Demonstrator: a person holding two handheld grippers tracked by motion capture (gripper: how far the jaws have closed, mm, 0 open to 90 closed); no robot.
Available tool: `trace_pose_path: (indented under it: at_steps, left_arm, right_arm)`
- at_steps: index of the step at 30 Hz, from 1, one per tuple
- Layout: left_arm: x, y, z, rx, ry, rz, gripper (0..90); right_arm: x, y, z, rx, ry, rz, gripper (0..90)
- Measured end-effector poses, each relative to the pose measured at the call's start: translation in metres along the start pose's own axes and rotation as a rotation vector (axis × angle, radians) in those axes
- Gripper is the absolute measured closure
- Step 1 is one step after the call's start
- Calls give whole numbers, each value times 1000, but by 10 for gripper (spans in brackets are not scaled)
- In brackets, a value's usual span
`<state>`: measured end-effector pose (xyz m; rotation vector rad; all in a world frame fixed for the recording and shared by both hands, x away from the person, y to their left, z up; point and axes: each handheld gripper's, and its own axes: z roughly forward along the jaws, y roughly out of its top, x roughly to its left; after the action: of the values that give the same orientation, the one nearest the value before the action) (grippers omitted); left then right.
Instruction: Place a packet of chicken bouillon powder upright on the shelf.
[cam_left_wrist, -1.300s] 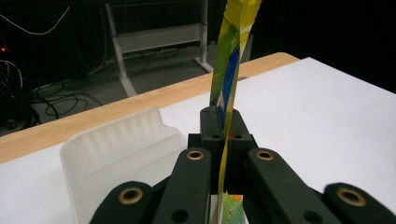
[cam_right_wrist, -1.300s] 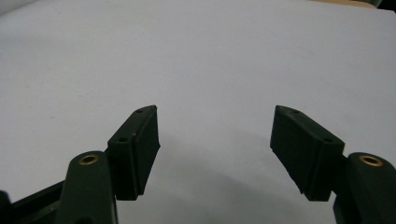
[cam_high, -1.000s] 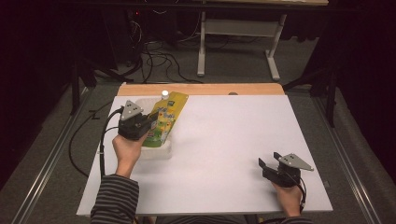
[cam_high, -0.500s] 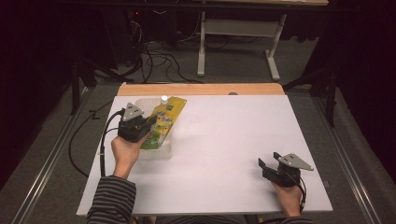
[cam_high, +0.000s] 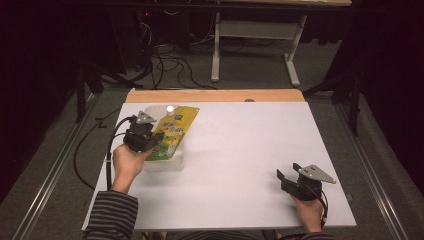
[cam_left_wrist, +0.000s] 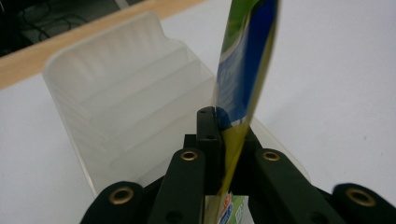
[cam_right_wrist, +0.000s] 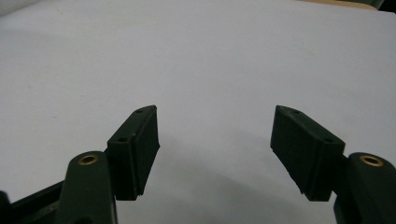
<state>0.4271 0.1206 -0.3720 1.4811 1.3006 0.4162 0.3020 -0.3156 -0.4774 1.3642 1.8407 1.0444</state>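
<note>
A yellow-green pouch (cam_high: 172, 132) with a white cap (cam_high: 170, 108) hangs tilted over a clear plastic bin (cam_high: 167, 162) at the table's left. My left gripper (cam_high: 150, 141) is shut on the pouch's lower edge. In the left gripper view the pouch (cam_left_wrist: 245, 70) stands edge-on between the closed jaws of the left gripper (cam_left_wrist: 222, 126), with the ribbed bin (cam_left_wrist: 121, 93) right beneath and beyond. My right gripper (cam_high: 285, 177) rests open near the table's front right corner. The right gripper (cam_right_wrist: 215, 149) has nothing between its jaws, only white table below.
The white table (cam_high: 250, 150) has a wooden strip (cam_high: 215, 95) along its far edge. A black cable (cam_high: 112, 140) trails from the left gripper off the table's left side. Behind the table stand a white frame (cam_high: 250, 45) and floor cables (cam_high: 165, 55).
The left gripper has lowered and drawn the pouch slightly toward the person, so the pouch sits deeper over the bin. The right gripper has not moved.
</note>
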Motion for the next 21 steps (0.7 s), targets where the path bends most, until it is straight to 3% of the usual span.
trace_pose_path:
  at_steps: [7,11,17,21]
  left_arm:
    - [2,1,1,13,3,-11,899]
    - [3,-3,0,-34,-5,-14,900]
    - [6,-8,-2,-154,-44,-42,900]
    - [8,-15,1,-165,-54,-38,900]
  right_arm:
    - [0,0,0,-7,-2,0,329]
    - [0,0,-1,-11,-2,0,329]
    - [0,0,-1,-13,-2,-4,329]
    - [0,0,0,-9,-3,-3,330]
